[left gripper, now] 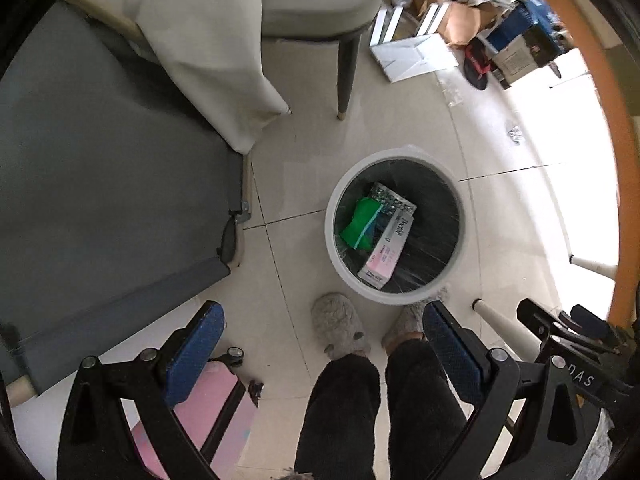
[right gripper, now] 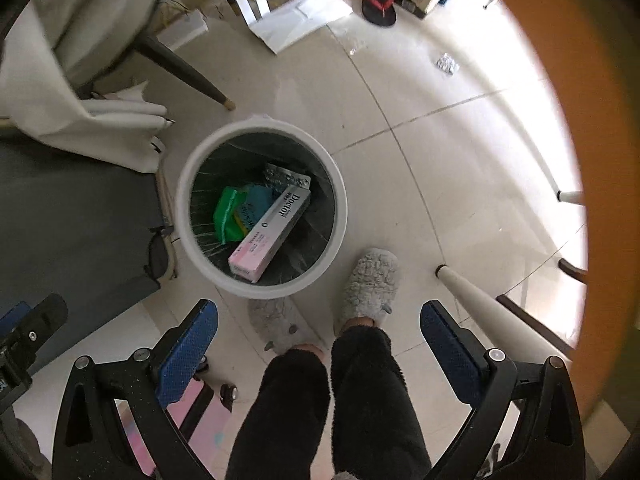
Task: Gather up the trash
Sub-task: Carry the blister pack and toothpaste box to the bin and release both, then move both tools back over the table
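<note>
Looking straight down from both wrist views, we see a round white bin [left gripper: 394, 226] standing on the pale tiled floor [left gripper: 304, 152], lined with a dark bag. Inside it lie the collected pieces: a long pink-and-white box [right gripper: 270, 234] resting slantwise, a green packet [right gripper: 228, 214] beside it, a teal packet [right gripper: 256, 206] partly under the box, and a silver blister sheet [right gripper: 286, 178] toward the far wall of the bin.

Our left gripper [left gripper: 320, 350] has its jaws released and spread wide, with nothing between the blue pads. Our right gripper [right gripper: 318, 344] is likewise released and wide apart, holding nothing. No earlier view lets us say more about them.

Between the jaws we see the person's dark fleecy trouser legs [right gripper: 320, 400] and two grey fluffy slippers [right gripper: 370, 284], the toes just beside the bin. One more small silvery blister scrap [right gripper: 446, 64] lies on the floor, well apart from the bin, toward the bright side. A grey cot [left gripper: 100, 184] lies at the left, a chair leg [left gripper: 346, 76] beyond the bin, and white cardboard boxes [left gripper: 412, 56] farther off.
</note>
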`<state>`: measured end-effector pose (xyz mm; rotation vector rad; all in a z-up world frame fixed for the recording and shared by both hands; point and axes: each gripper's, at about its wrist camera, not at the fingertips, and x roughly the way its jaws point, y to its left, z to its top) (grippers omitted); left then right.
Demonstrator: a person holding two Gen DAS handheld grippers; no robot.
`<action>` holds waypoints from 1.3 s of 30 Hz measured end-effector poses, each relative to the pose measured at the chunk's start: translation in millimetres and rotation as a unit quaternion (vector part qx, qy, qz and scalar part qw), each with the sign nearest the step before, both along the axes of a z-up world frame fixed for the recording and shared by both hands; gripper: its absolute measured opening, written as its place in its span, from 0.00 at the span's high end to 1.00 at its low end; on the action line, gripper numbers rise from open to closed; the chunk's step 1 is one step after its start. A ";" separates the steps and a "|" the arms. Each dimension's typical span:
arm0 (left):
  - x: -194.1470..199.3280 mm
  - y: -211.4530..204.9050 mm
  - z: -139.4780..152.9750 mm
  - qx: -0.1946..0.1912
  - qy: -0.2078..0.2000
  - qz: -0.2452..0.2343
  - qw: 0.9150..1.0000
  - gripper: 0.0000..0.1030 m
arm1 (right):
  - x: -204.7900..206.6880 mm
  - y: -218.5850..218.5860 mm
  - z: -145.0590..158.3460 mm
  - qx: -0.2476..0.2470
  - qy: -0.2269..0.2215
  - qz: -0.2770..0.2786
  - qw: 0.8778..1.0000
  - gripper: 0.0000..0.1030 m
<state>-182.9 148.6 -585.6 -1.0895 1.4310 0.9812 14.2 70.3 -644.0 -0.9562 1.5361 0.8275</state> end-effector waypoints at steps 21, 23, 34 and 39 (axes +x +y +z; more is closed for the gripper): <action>-13.0 -43.9 257.3 0.079 -0.044 0.003 0.996 0.01 | -16.7 -35.8 303.0 0.129 0.005 0.008 0.992 0.01; -9.2 -47.2 281.7 0.097 -0.044 -0.005 0.994 0.01 | -15.1 -39.8 327.5 0.146 0.018 -0.003 0.989 0.01; 105.0 -40.4 360.9 0.201 -0.044 -0.084 0.975 0.01 | 121.4 -79.6 401.9 0.170 0.000 -0.115 0.979 0.01; 213.4 -46.3 347.8 0.193 -0.048 -0.135 0.971 0.01 | 253.5 -125.7 375.0 0.095 -0.051 -0.165 0.980 0.01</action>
